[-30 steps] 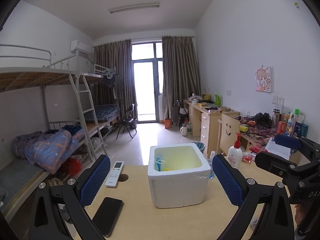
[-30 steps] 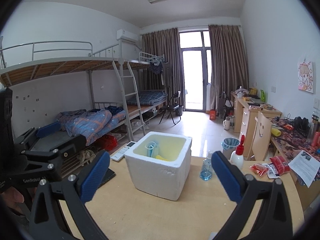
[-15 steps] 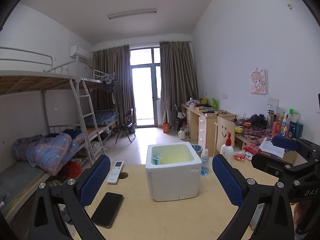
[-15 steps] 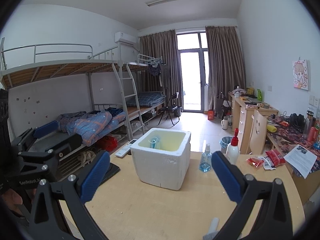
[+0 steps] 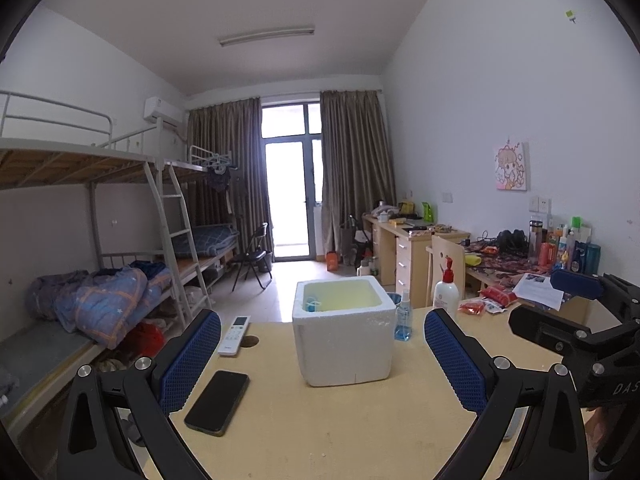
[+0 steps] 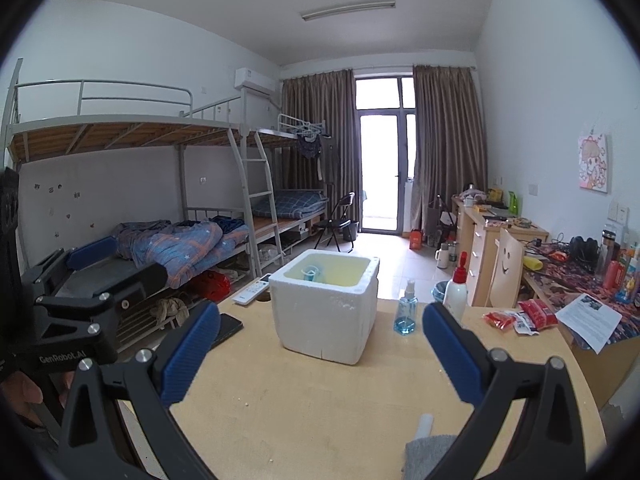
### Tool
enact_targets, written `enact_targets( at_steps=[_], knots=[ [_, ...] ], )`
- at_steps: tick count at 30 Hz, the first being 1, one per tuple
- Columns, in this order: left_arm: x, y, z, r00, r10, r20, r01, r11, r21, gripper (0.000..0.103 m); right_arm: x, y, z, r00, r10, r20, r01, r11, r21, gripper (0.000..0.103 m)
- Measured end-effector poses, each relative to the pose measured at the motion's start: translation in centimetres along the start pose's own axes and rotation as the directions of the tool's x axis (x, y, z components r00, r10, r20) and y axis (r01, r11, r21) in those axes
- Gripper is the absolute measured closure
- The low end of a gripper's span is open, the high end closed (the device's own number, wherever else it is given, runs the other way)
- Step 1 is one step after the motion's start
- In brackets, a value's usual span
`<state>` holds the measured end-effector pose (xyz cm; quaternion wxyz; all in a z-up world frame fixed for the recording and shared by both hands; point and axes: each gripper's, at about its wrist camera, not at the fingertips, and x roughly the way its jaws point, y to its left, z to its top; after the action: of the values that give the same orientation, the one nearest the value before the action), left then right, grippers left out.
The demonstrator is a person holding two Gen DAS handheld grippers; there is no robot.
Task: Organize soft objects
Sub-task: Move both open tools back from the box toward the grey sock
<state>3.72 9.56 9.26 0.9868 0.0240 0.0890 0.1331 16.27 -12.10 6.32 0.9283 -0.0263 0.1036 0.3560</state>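
Only the right wrist view is showing a grey soft cloth lying at the table's near edge, well short of the white foam box. The left gripper and right gripper are both hovering level, jaws spread wide, gripping nothing.

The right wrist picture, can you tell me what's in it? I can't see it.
The open, empty right claw hovers over a round wooden table, pointing at a white foam box. A small blue spray bottle and a white pump bottle with a red top stand to the box's right, with bunk beds behind.
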Motion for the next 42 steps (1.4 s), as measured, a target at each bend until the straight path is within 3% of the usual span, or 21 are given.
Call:
enact_targets(
  at_steps=[10, 17, 25, 29, 42],
  knots=[
    [-1.0, -0.3, -3.4, 0.999, 0.034, 0.032, -0.034, 0.999, -0.005, 0.001, -1.1, 0.3, -3.3, 0.998, -0.048, 0.043, 0.048, 0.999, -0.003, 0.0],
    [-1.6, -0.7, -5.6, 0.996, 0.051, 0.073, -0.05, 0.999, -0.014, 0.001, -0.6, 0.0, -5.5, 0.998, -0.068, 0.018, 0.068, 0.998, -0.013, 0.0],
    [-2.0, -0.9, -7.9, 0.993, 0.041, 0.114, -0.037, 0.999, -0.036, 0.001, -0.7, -0.5, -8.1, 0.997, -0.075, 0.035, 0.076, 0.997, -0.013, 0.0],
    [-1.1, -1.1, -9.4, 0.996, 0.006, 0.087, -0.001, 0.999, -0.052, 0.001, -0.8, -1.1, -9.0, 0.997, -0.072, 0.036, 0.072, 0.997, 0.005, 0.0],
    [1.2, -2.8, -13.3, 1.0, -0.007, -0.001, 0.007, 1.0, -0.02, 0.001, 0.3, -1.5, -12.8, 0.993, -0.113, -0.036, 0.114, 0.994, 0.006, 0.0]
  ],
)
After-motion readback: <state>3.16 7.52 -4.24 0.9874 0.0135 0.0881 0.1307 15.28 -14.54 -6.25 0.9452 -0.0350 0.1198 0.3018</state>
